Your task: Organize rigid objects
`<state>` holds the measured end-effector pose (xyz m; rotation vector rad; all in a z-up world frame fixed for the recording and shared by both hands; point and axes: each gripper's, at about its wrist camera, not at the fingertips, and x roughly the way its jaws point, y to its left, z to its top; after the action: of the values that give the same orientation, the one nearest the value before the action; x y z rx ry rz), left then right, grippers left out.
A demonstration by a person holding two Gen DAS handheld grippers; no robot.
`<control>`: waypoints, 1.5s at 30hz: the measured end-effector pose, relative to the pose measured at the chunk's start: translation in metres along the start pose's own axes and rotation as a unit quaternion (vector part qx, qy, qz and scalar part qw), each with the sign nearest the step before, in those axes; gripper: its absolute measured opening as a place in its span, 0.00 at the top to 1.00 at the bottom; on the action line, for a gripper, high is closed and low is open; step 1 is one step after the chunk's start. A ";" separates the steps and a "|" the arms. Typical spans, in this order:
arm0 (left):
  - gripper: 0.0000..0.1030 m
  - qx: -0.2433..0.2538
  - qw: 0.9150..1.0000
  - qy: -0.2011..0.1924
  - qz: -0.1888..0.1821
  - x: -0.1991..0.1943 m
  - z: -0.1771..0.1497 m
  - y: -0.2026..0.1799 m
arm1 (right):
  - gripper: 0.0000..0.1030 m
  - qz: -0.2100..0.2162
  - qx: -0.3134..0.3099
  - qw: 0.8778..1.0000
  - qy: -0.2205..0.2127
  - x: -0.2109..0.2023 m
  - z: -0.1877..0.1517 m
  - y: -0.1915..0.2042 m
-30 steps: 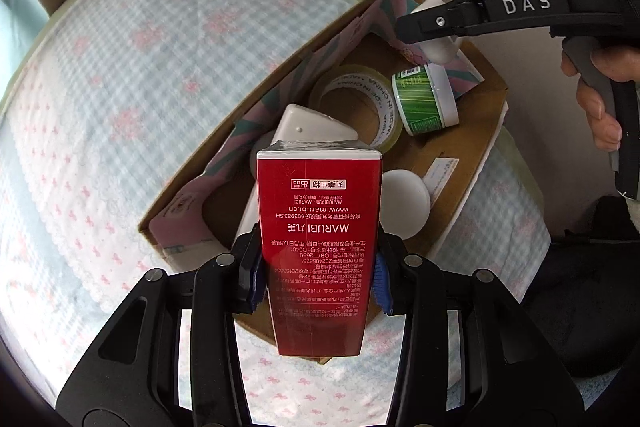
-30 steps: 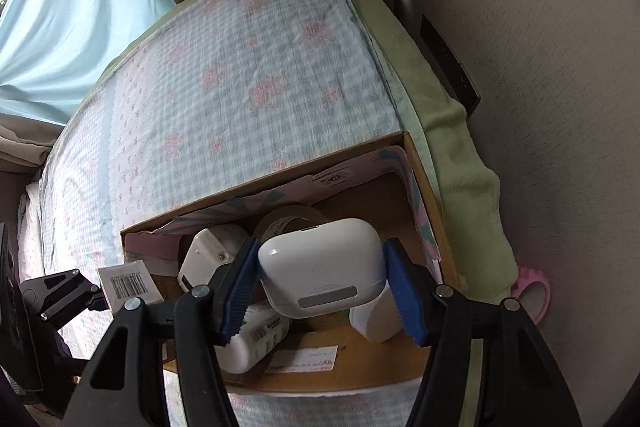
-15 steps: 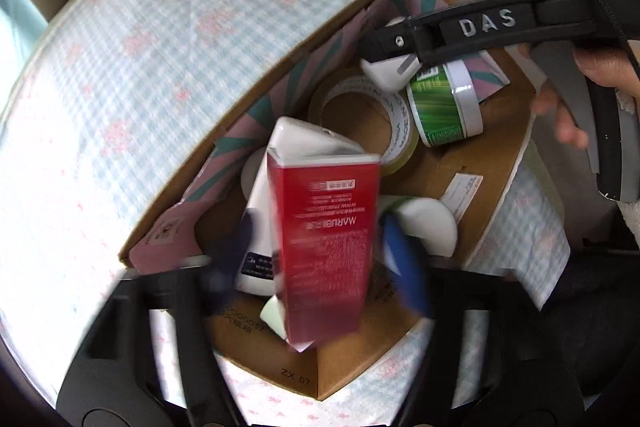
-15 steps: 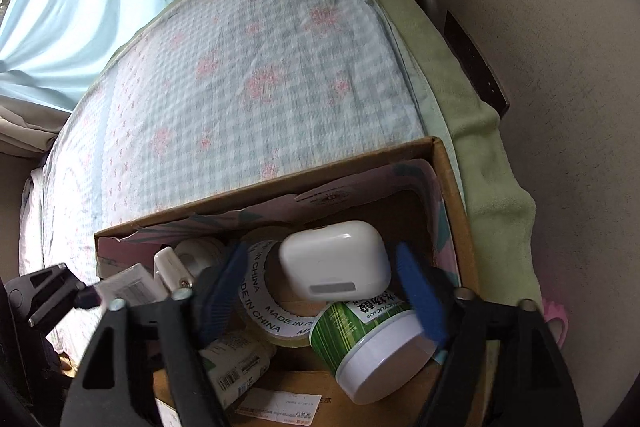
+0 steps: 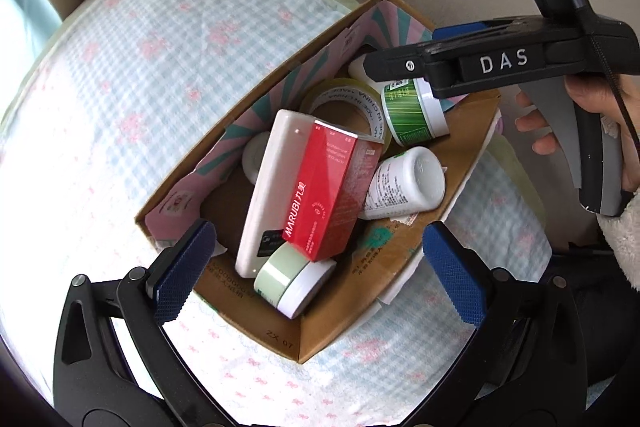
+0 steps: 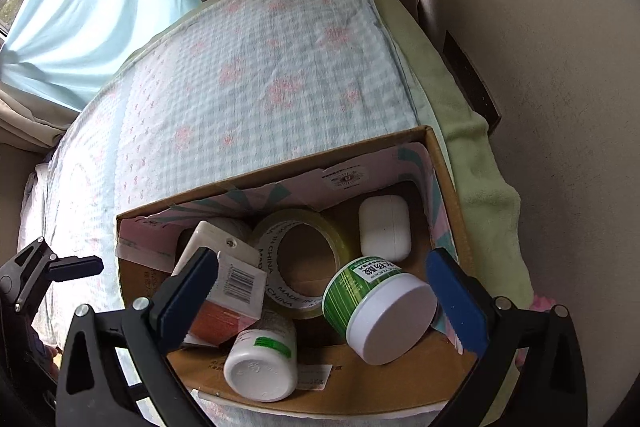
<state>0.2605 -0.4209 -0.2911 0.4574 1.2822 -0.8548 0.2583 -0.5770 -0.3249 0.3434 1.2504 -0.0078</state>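
Left wrist view: red carton (image 5: pixel 328 195) just released into cardboard box (image 5: pixel 400 251).
Left gripper (image 5: pixel 316 267) and right gripper (image 6: pixel 324 299) just spread wide, empty; white case (image 6: pixel 385 229) dropped beyond right fingers. Both deposits judged complete.

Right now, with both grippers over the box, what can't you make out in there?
- Small white jar, left wrist view: mostly hidden behind the white slab.
- Red carton, right wrist view: covered by the right gripper's near finger.
- Earbud case, left wrist view: blocked by the right gripper.
- Box floor: buried under items.
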 end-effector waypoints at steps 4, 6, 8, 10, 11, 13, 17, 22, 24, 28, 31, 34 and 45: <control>0.00 -0.007 1.000 -0.008 -0.003 -0.016 -0.006 0.000 | 0.00 -0.008 -0.003 1.000 -0.001 -0.007 -0.006 0.004; 0.00 -0.011 1.000 -0.014 -0.003 -0.024 -0.010 0.002 | 0.00 -0.012 -0.007 1.000 -0.004 -0.013 -0.008 0.008; 0.00 -0.017 1.000 -0.023 -0.002 -0.033 -0.016 0.004 | 0.00 -0.017 -0.010 1.000 -0.007 -0.019 -0.009 0.014; 0.00 -0.029 0.999 -0.034 -0.004 -0.048 -0.024 0.009 | 0.00 -0.021 -0.012 1.000 -0.011 -0.028 -0.009 0.022; 0.00 -0.039 0.998 -0.043 -0.005 -0.057 -0.027 0.012 | 0.00 -0.022 -0.015 1.000 -0.014 -0.033 -0.008 0.028; 0.00 -0.057 0.997 -0.061 -0.006 -0.079 -0.035 0.019 | 0.00 -0.025 -0.026 0.999 -0.023 -0.047 -0.008 0.044; 0.00 -0.084 0.992 -0.097 0.019 -0.135 -0.054 0.034 | 0.00 -0.023 -0.053 0.997 -0.054 -0.090 -0.009 0.090; 0.00 -0.138 0.974 -0.164 0.066 -0.232 -0.099 0.065 | 0.00 -0.002 -0.075 0.990 -0.117 -0.169 -0.022 0.166; 0.00 -0.158 0.964 -0.193 0.097 -0.273 -0.122 0.076 | 0.00 -0.001 -0.085 0.986 -0.142 -0.202 -0.031 0.199; 0.00 -0.204 0.933 -0.258 0.147 -0.349 -0.175 0.096 | 0.00 -0.009 -0.106 0.974 -0.200 -0.259 -0.057 0.264; 0.00 -0.237 0.910 -0.299 0.161 -0.389 -0.214 0.106 | 0.00 -0.017 -0.119 0.965 -0.232 -0.288 -0.079 0.301; 0.00 -0.252 0.893 -0.328 0.180 -0.412 -0.248 0.107 | 0.00 -0.020 -0.127 0.959 -0.254 -0.304 -0.105 0.328; 0.00 -0.267 0.861 -0.382 0.202 -0.425 -0.322 0.096 | 0.00 -0.062 -0.123 0.945 -0.296 -0.315 -0.155 0.355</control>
<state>0.1081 -0.0023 0.0167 -0.0791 0.5908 -0.2325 0.0816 -0.2570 0.0147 0.0324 0.6622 -0.0590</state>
